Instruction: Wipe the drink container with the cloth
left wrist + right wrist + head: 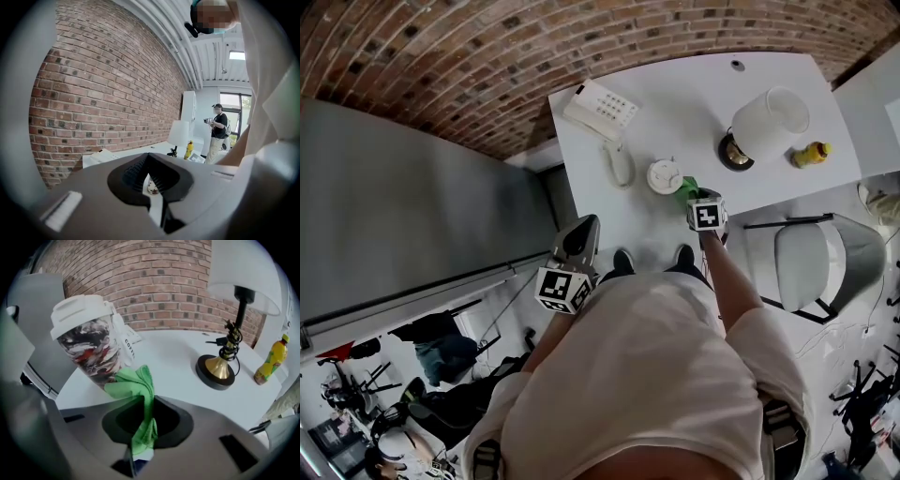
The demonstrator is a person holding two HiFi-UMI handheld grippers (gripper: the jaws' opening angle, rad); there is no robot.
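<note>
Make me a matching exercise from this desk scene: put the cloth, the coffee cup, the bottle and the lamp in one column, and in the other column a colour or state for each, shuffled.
Things
1. cloth
2. coffee cup
3. bottle
4. lamp

Descriptions
A. yellow, standing on the table to the right of the lamp
B. white lid, patterned side
C. green, pinched in the right gripper
D. white shade, gold base

Pairs: 1-C, 2-B, 3-A, 4-D
</note>
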